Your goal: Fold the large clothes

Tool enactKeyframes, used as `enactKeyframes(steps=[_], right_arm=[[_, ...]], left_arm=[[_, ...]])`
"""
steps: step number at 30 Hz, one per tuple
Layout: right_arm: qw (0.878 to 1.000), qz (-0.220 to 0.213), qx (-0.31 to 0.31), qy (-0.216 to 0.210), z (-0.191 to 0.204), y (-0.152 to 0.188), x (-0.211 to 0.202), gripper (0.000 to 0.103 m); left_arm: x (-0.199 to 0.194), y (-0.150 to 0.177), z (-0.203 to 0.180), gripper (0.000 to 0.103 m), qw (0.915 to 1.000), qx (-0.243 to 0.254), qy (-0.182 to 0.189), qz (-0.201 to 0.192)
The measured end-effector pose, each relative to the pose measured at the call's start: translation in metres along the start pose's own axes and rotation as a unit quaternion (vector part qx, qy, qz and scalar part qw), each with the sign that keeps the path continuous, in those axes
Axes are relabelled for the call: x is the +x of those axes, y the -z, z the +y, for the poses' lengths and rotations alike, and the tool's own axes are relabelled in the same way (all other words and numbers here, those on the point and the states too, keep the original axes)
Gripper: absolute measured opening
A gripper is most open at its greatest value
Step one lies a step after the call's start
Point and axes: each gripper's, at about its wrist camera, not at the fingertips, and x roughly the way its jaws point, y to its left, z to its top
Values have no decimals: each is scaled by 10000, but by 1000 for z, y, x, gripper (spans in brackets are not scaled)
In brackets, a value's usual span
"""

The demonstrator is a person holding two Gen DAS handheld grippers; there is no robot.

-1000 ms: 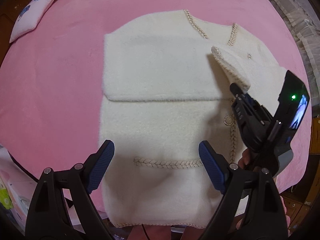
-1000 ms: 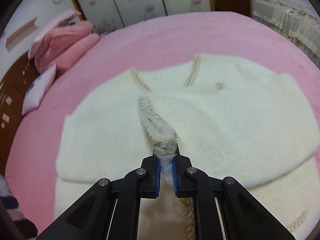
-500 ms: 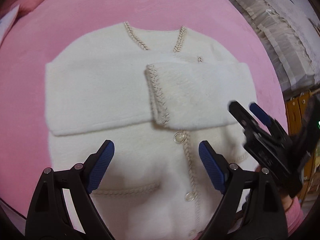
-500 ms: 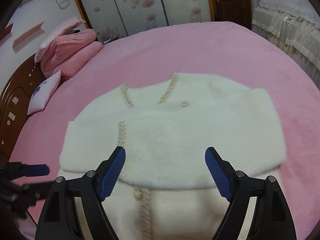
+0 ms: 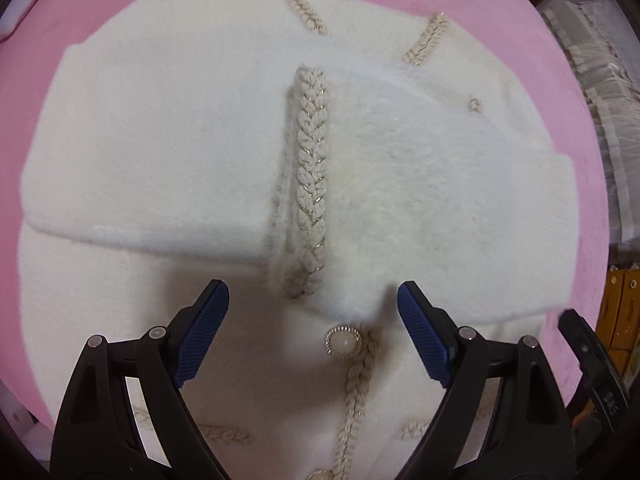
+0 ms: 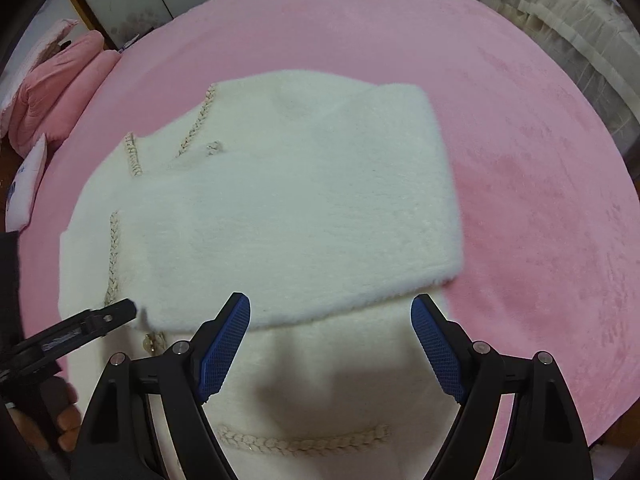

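The cardigan's [image 5: 168, 152] hem is cut off behind the left gripper [image 5: 312, 336], which hangs released above the buttoned front, nothing between its pads. The cardigan lies flat on the pink bed [image 6: 540, 160], sleeves folded across. The right gripper [image 6: 332, 356], released and empty, hangs over its right side.

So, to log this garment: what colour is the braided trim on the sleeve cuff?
Beige braid with a metallic thread, on the cuff trim of the cream cardigan; clearest in left wrist view.
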Motion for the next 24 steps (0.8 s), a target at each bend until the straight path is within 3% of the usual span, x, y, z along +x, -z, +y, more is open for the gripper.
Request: enactKeyframes(steps=[5, 11, 14, 16, 19, 24], right_arm=[[9995, 310, -73, 26, -23, 6, -13, 84], [9985, 543, 34, -60, -43, 2, -9, 84], [9982, 600, 28, -27, -48, 1, -7, 84], [9980, 632, 15, -48, -51, 1, -5, 84], [9975, 703, 62, -57, -54, 2, -3, 84], [9969, 778, 30, -77, -55, 4, -3, 84]], left_arm=[[6, 1, -17, 69, 9993, -222, -116, -291], [11, 0, -44, 61, 9970, 82, -620, -457], [7, -1, -51, 41, 9953, 105, -815, -515], [2, 0, -62, 14, 9889, 683, -1200, -555], [-7, -1, -75, 14, 9822, 1099, -1348, -704], [-60, -16, -92, 13, 9799, 1178, -884, -1349]])
